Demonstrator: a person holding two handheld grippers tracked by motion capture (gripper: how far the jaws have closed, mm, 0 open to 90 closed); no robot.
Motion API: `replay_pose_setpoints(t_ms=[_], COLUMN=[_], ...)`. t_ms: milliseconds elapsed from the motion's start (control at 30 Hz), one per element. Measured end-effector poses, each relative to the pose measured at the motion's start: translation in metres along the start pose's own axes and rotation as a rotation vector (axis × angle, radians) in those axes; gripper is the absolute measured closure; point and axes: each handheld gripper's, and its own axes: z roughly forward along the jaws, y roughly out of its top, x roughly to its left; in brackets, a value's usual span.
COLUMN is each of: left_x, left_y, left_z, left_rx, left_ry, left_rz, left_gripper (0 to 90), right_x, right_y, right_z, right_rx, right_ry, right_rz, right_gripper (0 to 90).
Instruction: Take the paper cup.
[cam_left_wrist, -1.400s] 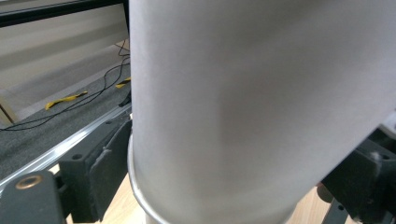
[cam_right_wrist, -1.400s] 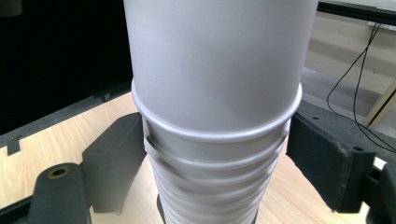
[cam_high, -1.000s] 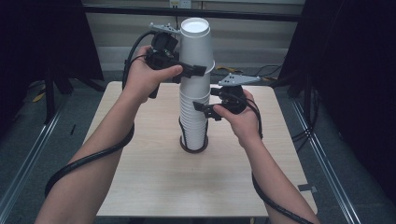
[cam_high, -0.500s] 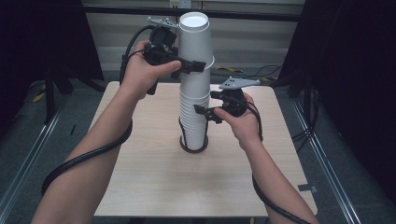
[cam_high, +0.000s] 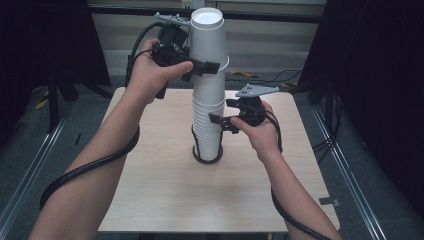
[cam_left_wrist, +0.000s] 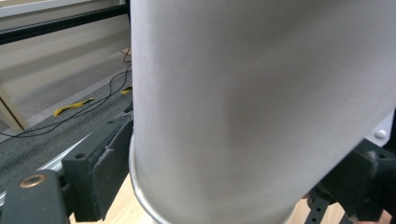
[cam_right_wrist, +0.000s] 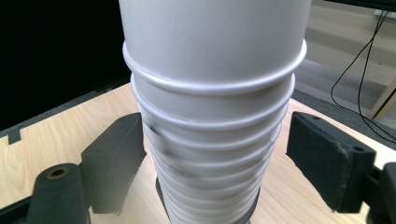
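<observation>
Dark curtains close in both sides of the room, with pale panelling and loose cables on the floor beyond the far edge of the counter (cam_high: 150, 200).

From the high view, a tall stack of white paper cups (cam_high: 207, 130) stands upside down in a dark ring (cam_high: 196, 155) near the middle of the counter. The top cup (cam_high: 208, 37) is raised above the rest, its rim well up the stack. The left tool (cam_high: 206, 66) reaches in from the left and pinches that cup just above its rim. The right tool (cam_high: 220, 122) sits lower, on the right side of the stack, its jaws either side of the nested cups.

In the left gripper view the top cup (cam_left_wrist: 261, 107) looms close, both black pads pressed against its wall near the rolled rim, so this tool is closed on it.

In the right gripper view the stack (cam_right_wrist: 212, 135) rises between the jaws, and the right tool (cam_right_wrist: 215, 158) looks spread: the left pad is at or nearly at the cups, the right pad stands clear with counter showing in the gap.

I'd judge these cups light, thin-walled and easy to crush, and smooth enough to slip. The stiff rolled rim is the sensible place to grip, while the stack below needs steadying so it doesn't lift or topple.
</observation>
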Motion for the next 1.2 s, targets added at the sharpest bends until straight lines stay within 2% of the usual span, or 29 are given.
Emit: replay_pose_setpoints(t_ms=[633, 700, 1200], left_x=[-0.001, -0.001, 0.001], left_y=[-0.002, -0.002, -0.005], left_z=[-0.01, -0.01, -0.024], left_rx=[0.007, 0.002, -0.004], left_ry=[-0.007, -0.005, -0.004], left_rz=[0.01, -0.002, -0.003], left_gripper=[11.4, 11.4, 11.4], right_x=[-0.005, -0.006, -0.009], right_y=[-0.012, -0.014, -0.018], right_z=[0.0, 0.0, -0.002], right_rx=[0.014, 0.016, 0.019], right_ry=[0.004, 0.002, -0.005], right_rz=[0.018, 0.021, 0.026], right_gripper=[18.7, 18.7, 18.3])
